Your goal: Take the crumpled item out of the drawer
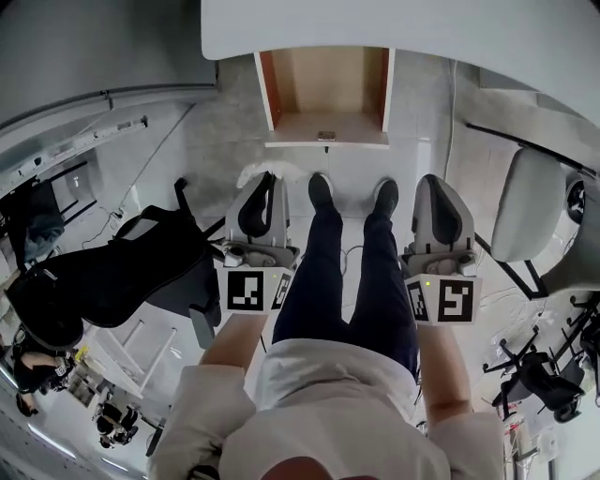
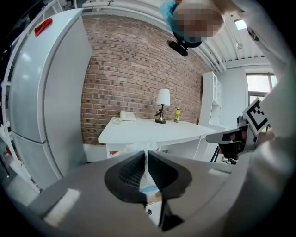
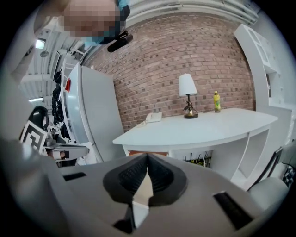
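Note:
The open drawer (image 1: 326, 117) under the white table (image 1: 394, 28) shows only a bare wooden bottom. Its white front with a small handle (image 1: 326, 137) faces me. My left gripper (image 1: 264, 178) hangs by the person's left leg, well short of the drawer. In the left gripper view its jaws (image 2: 146, 155) stand a narrow slit apart on a thin pale crumpled item (image 2: 145, 183) with a bit of light blue. My right gripper (image 1: 434, 180) hangs by the right leg, and its jaws (image 3: 147, 157) meet at the tips with nothing between them.
A black chair (image 1: 112, 272) stands to my left and a white chair (image 1: 530, 202) to my right. The person's shoes (image 1: 321, 192) stand just before the drawer. A white fridge (image 2: 46, 92) is left of the table. A lamp (image 2: 162, 104) stands on the table.

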`<state>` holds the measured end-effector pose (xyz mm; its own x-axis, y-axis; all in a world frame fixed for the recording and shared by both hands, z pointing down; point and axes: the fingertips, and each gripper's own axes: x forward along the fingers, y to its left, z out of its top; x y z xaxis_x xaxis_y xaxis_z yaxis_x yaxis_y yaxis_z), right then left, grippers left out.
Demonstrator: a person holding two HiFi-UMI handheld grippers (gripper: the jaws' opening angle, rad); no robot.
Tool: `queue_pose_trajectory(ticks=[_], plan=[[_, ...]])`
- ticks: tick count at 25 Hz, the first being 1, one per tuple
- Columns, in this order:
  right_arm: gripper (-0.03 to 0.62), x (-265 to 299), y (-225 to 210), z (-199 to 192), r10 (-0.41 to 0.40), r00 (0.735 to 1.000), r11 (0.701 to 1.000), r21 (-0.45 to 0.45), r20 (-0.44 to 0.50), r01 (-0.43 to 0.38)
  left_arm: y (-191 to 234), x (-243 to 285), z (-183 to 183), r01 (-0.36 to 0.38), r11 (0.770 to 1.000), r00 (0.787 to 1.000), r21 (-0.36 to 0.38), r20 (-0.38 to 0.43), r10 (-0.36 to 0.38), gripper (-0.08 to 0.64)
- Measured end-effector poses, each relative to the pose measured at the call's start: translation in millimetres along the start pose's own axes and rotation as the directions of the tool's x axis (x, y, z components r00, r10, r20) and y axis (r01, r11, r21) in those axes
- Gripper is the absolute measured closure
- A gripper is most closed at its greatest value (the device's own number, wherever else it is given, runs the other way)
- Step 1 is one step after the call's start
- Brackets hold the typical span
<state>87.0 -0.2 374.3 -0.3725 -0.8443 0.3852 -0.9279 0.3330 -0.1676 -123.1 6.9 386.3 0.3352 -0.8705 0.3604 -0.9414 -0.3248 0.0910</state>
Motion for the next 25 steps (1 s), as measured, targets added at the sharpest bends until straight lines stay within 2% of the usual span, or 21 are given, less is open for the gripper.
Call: queue_pose_trajectory(ticks=[6, 10, 13, 20, 25], plan=[[0.583, -42, 15, 47, -0.021, 1.000, 1.000, 0.016, 0.005, 0.021, -14, -34, 51, 0.018, 0.999, 1.000, 0.039, 0.011, -0.018, 0.531], [0.583, -61, 25, 89, -0.013, 0.999, 1.000, -0.004, 0.051, 0.013, -15, -52, 93, 0.021, 0.998, 0.999, 0.063, 0.042, -0.024, 0.531], [0.584, -75, 28, 118, -0.012, 0.996, 1.000, -0.020, 0.089, 0.013, -16, -65, 119, 0.015, 0.998, 0.998, 0.066, 0.055, -0.019, 0.531], [0.583, -113, 49, 165, 0.005, 0.994, 0.999, -0.035, 0.110, -0.001, -19, -107, 163, 0.011, 0.998, 0.999, 0.056, 0.044, -0.013, 0.531], [0.584, -127, 50, 195, -0.009, 0.986, 0.998, -0.067, 0.165, 0.021, -19, -115, 199, 0.025, 0.998, 0.995, 0.055, 0.097, -0.031, 0.531]])
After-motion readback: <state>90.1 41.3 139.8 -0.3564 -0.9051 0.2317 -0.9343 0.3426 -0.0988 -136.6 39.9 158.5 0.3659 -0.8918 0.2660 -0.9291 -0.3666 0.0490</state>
